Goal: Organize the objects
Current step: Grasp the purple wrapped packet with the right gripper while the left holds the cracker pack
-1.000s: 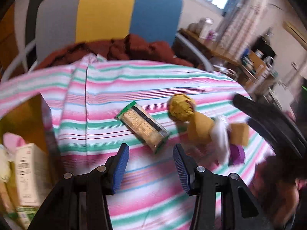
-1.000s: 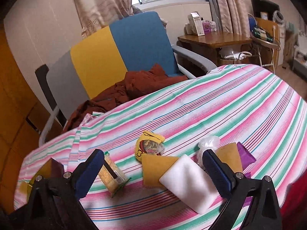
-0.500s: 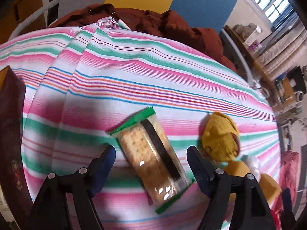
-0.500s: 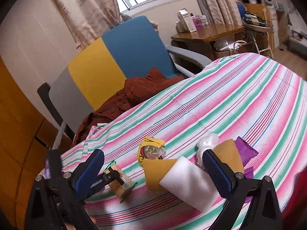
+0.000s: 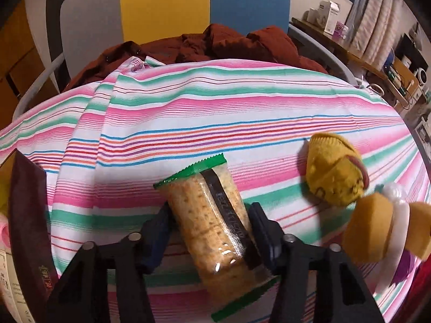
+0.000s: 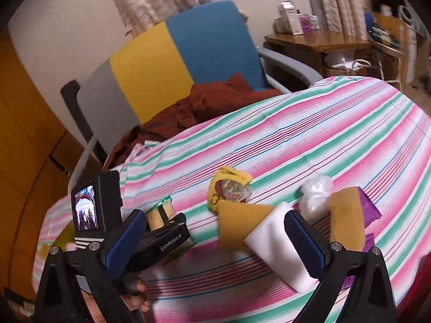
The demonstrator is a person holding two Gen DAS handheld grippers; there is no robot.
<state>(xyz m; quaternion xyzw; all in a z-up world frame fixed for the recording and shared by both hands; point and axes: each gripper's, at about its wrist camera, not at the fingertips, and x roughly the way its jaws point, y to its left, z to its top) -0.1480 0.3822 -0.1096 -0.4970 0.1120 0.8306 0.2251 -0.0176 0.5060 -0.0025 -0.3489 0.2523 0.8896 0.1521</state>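
A clear cracker packet (image 5: 207, 220) with green ends lies on the striped tablecloth (image 5: 215, 107). My left gripper (image 5: 210, 226) points steeply down over it. Its jaws are closing, and both blue pads touch the packet's sides. The right wrist view shows the same packet (image 6: 160, 212) under the left gripper's black body (image 6: 161, 239). My right gripper (image 6: 215, 242) hovers wide open above a yellow-and-white sponge (image 6: 258, 228), touching nothing. A yellow snack bag (image 5: 334, 172) lies to the right of the crackers.
A second yellow sponge (image 6: 347, 220), a crumpled white plastic bag (image 6: 315, 193) and purple wrappers (image 6: 369, 210) lie at the right. An open box with a dark flap (image 5: 27, 215) stands at the left edge. A chair (image 5: 204, 5) with a rust-red cloth (image 5: 215, 43) stands behind the table.
My left gripper came down and forward over the cracker packet, spread wide, then closed in on its sides. The right gripper stayed open above the sponges and hardly moved.
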